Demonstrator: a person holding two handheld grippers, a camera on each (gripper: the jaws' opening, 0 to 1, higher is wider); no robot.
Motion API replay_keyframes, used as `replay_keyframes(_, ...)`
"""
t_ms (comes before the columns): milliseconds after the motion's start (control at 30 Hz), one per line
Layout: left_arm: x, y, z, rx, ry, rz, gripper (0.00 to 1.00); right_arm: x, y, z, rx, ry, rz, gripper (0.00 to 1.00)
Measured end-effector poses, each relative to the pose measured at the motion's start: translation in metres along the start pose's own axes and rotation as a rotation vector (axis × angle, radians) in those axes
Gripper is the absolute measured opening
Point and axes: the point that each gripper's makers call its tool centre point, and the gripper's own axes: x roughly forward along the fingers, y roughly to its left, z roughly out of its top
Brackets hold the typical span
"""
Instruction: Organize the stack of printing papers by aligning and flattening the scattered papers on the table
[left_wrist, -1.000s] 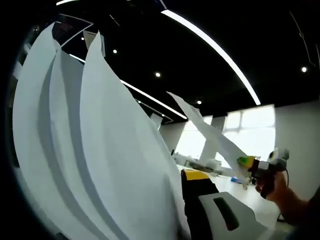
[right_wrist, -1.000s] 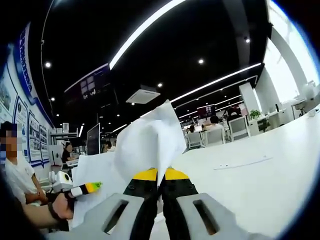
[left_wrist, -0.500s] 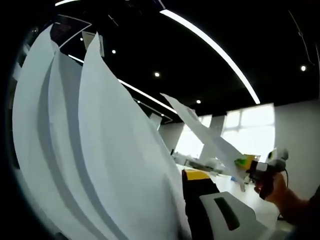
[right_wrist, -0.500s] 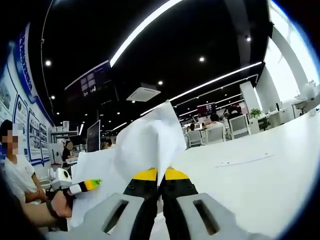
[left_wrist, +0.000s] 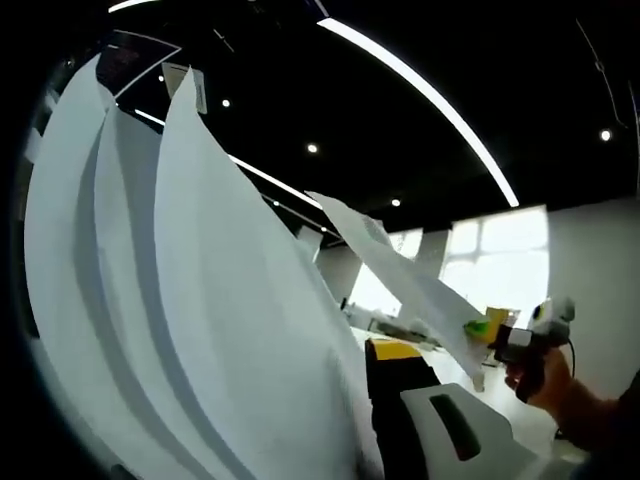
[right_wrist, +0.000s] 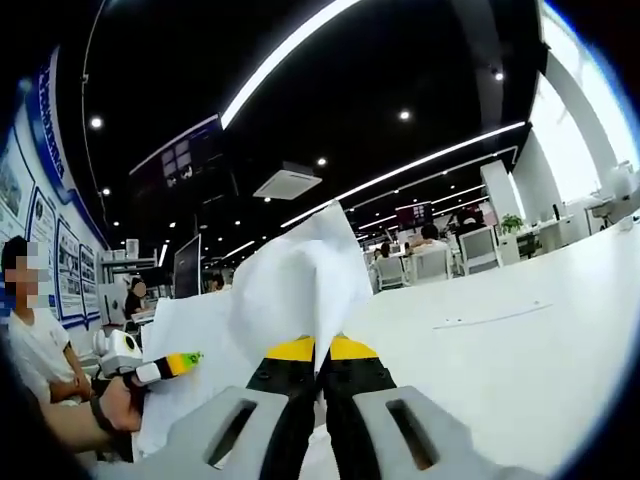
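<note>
Right gripper (right_wrist: 320, 365): yellow-tipped black fingers (right_wrist: 292, 350) are pressed together on the lower edge of the printing papers (right_wrist: 300, 280), which are pinched between them and held upright above the white table (right_wrist: 500, 350). The sheets are thin, matte white, and bowed into soft curved folds; a second layer spreads low to the left.

Left gripper (left_wrist: 372, 400): one yellow-tipped black finger (left_wrist: 395, 350) is seen beside a grey moulded housing; the other is hidden behind the paper, so the closure cannot be told. The printing papers (left_wrist: 200, 330) stand against this finger as tall, fanned, pointed leaves with shaded creases between them. A further sheet edge runs diagonally toward the right gripper (left_wrist: 490, 325), held in a hand (left_wrist: 545, 375).

In the right gripper view, the left gripper (right_wrist: 170, 368) is seen at the paper's left edge.
</note>
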Motion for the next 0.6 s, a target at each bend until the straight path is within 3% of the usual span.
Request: replay_keyframes(600, 0.001, -0.002, -0.001, 0.002, 0.002, -0.002, 0.22, 0.006, 0.006, -0.013, -0.002, 0.029, 0.015, 0.00)
